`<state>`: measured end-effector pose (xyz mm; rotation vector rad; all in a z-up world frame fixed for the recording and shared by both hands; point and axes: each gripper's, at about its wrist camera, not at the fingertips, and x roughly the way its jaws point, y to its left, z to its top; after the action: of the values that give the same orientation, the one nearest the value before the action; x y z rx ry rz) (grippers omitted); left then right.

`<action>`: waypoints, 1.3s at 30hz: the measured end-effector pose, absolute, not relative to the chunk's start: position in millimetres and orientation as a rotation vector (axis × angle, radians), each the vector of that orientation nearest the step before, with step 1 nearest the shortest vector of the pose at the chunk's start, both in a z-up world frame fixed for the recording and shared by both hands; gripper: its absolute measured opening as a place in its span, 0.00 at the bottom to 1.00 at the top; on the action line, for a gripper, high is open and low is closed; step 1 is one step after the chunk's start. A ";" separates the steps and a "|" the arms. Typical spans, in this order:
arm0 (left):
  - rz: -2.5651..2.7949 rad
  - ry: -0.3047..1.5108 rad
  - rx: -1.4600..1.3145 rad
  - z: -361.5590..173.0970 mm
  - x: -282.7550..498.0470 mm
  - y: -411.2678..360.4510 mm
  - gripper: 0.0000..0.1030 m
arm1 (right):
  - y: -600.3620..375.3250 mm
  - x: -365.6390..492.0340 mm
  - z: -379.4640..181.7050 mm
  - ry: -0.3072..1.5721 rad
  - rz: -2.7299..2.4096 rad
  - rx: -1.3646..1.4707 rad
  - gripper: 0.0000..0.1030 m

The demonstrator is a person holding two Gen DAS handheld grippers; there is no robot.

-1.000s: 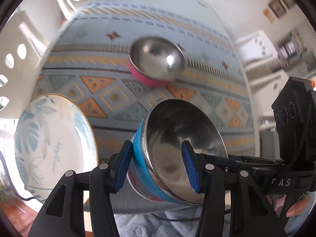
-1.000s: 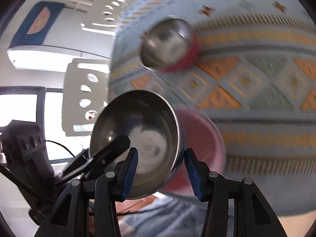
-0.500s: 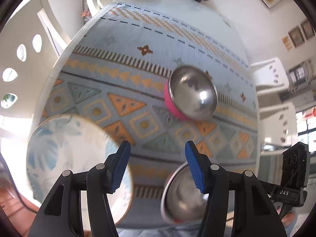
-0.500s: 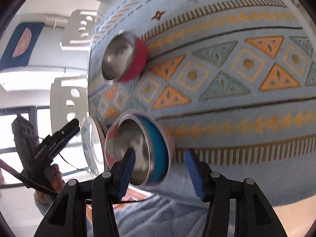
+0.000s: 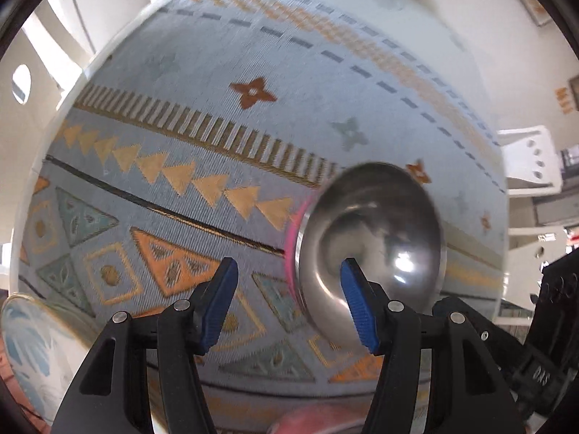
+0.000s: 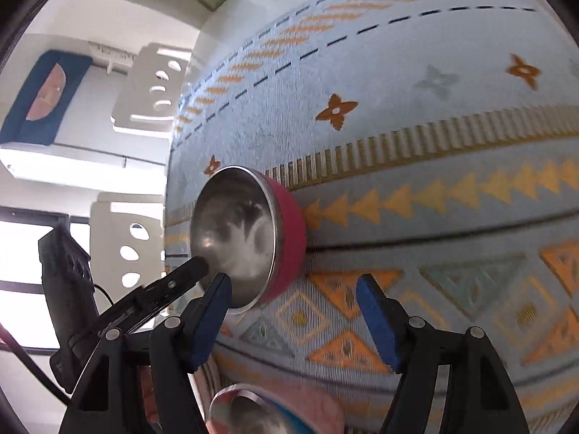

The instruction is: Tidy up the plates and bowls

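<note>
Both tools are let go and hold nothing. Left tool (image 5: 287, 302) has its two blue fingers (image 5: 217, 303) apart, with only the patterned cloth (image 5: 253, 137) showing between them. Its right finger sits in front of the pink bowl (image 5: 369, 235), but the finger is not squeezing it.

That pink bowl is shiny metal inside and pink outside. It stands on the tabletop at about 3 o'clock in the left camera view. In the right camera view the same bowl (image 6: 249, 238) is at about 9 o'clock.

Right tool (image 6: 293, 314) is spreading its fingers wider right now. Nothing is between them but the cloth. Its left finger is just in front of the bowl's low edge.

In the right view the left tool (image 6: 173, 285) comes in from 8 o'clock, and its black tip is near the bowl's rim.

At 8 o'clock in the left view is a white plate with blue leaves (image 5: 32, 354), at the tabletop's near edge.

At 6 o'clock in the right view, another bowl (image 6: 260, 416) peeks up, metal inside with blue and pink around it. It is blurry.

White chairs (image 6: 152, 86) stand beside the tabletop.
</note>
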<state>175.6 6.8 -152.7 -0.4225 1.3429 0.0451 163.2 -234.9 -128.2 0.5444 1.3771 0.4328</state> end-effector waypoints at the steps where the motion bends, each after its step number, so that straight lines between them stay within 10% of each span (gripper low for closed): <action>1: 0.053 1.352 -0.428 -155.9 177.3 6.8 0.55 | -233.0 167.2 -132.6 1.380 0.438 0.543 0.67; 7: 0.073 1.375 -0.419 -172.3 188.2 -4.5 0.55 | -213.9 187.8 -167.4 1.430 0.449 0.533 0.67; 9: 0.024 1.360 -0.456 -175.3 187.9 -8.0 0.22 | -208.2 189.9 -166.0 1.390 0.474 0.542 0.73; 11: 0.040 1.331 -0.386 -166.7 181.8 -13.7 0.15 | -202.9 188.2 -157.9 1.326 0.509 0.517 0.32; 14: -0.043 1.267 -0.346 -140.1 161.5 -20.5 0.14 | -203.9 180.4 -137.1 1.256 0.482 0.391 0.20; 30: -0.221 1.275 -0.246 -71.5 16.5 -36.7 0.21 | -245.6 25.9 -64.7 1.266 0.517 0.396 0.20; 34: -0.106 1.366 -0.192 -93.2 2.2 -8.3 0.42 | -227.6 5.6 -90.2 1.426 0.524 0.266 0.22; 39: -0.111 1.354 -0.427 -98.1 -13.1 37.6 0.45 | -268.3 -5.8 -105.9 1.473 0.420 0.441 0.45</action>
<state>-13.1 37.6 -98.1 -0.4271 1.3543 -0.1112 -5.8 -268.3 -105.9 0.4408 1.4728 0.4205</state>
